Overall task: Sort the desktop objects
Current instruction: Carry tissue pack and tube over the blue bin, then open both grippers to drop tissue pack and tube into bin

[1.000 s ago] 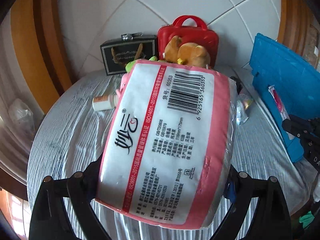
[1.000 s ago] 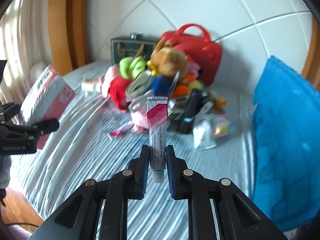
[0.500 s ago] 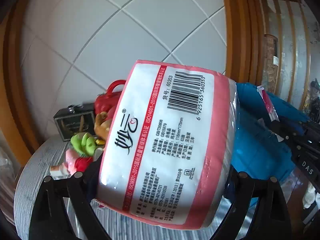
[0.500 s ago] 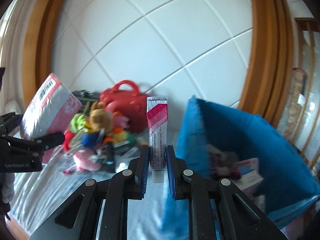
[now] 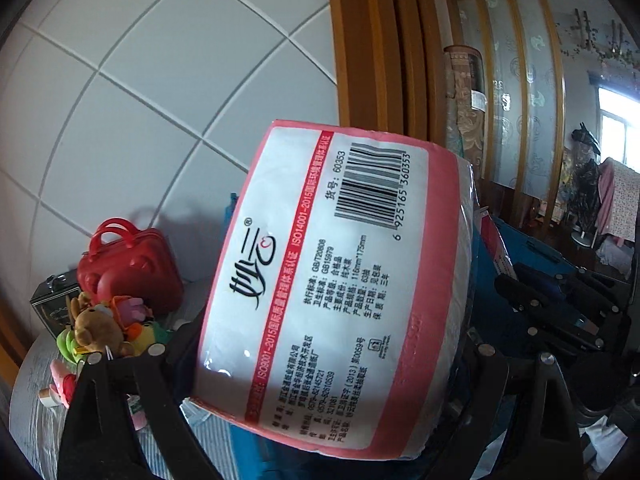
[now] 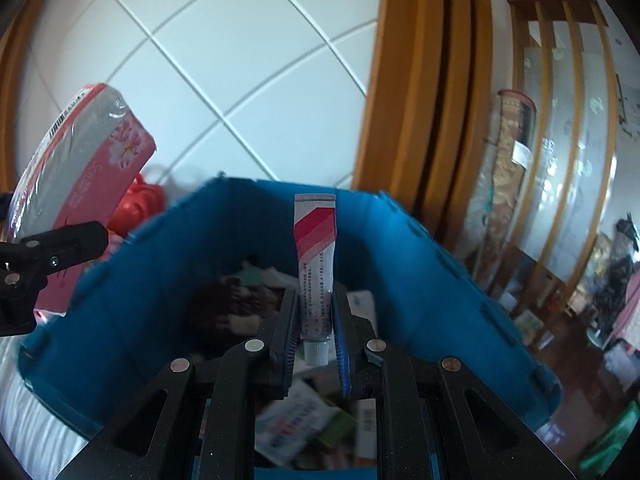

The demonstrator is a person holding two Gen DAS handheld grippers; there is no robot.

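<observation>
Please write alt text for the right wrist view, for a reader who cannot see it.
The right gripper holds a small red-and-white tube upright between its fingers, above an open blue bin with blurred packets inside. At the left edge, the left gripper carries a pink tissue pack before a white tiled wall.

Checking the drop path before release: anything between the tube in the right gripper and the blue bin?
Nothing visible. The right gripper holds the tube upright over the open blue bin; only items already inside lie below. The tissue pack hangs off to the left.
</observation>
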